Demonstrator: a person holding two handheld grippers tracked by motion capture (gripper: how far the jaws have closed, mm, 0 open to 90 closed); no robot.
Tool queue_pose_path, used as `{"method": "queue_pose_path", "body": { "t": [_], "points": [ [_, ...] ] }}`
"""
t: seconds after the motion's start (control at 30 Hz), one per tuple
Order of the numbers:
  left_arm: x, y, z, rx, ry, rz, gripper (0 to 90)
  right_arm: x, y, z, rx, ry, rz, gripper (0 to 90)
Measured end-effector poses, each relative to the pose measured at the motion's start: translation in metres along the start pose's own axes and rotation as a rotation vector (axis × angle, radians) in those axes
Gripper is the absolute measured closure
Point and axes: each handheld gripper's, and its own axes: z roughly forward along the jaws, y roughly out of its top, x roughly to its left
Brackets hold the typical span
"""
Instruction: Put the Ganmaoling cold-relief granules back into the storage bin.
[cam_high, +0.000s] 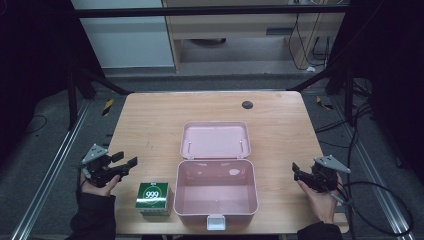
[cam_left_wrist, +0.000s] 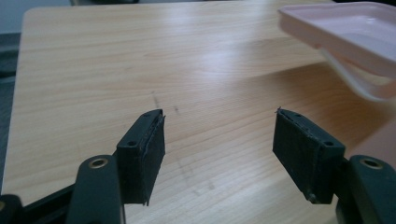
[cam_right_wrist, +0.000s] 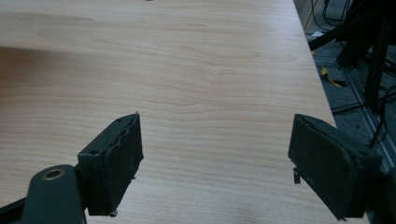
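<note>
A pale wooden table (cam_high: 150, 120) was set over dark flooring. An open pink box (cam_high: 216, 192) lay at the near middle, a green carton (cam_high: 153, 198) just left of it. The left gripper (cam_high: 122, 165) and right gripper (cam_high: 298, 172) were held wide apart, empty. Nothing seemed begun; the carton would probably be grasped next, squarely.

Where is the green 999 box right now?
In the high view, the green 999 box sits near the table's front edge, just left of the open pink case and right of the left gripper.
</note>
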Motion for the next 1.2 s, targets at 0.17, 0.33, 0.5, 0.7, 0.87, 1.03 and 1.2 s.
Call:
{"method": "queue_pose_path", "body": {
  "t": [0.17,0.33,0.5,0.7,0.87,1.03,1.2],
  "points": [
    [-0.005,0.009,-0.013,0.024,-0.042,0.02,29.1,-0.002,-0.002,-0.004,-0.018,0.0,0.012,17.7],
    [-0.01,0.018,-0.023,0.038,-0.102,0.04,26.5,-0.001,-0.002,-0.002,-0.012,0.014,0.005,17.6],
    [-0.017,0.026,-0.025,0.076,-0.146,0.068,23.7,0.0,-0.003,-0.003,-0.015,0.026,-0.005,16.4],
    [-0.033,0.028,-0.026,0.138,-0.226,0.117,22.1,0.001,-0.003,-0.003,-0.015,0.038,-0.019,15.6],
    [-0.043,0.024,-0.022,0.192,-0.27,0.145,20.1,0.004,-0.003,-0.001,-0.012,0.039,-0.047,13.9],
    [-0.052,0.02,-0.021,0.23,-0.315,0.155,18.9,0.004,-0.004,0.0,-0.016,0.035,-0.063,13.8],
    [-0.059,0.016,-0.021,0.257,-0.342,0.168,17.3,0.005,-0.005,0.001,-0.016,0.045,-0.072,13.4]
  ]
}}
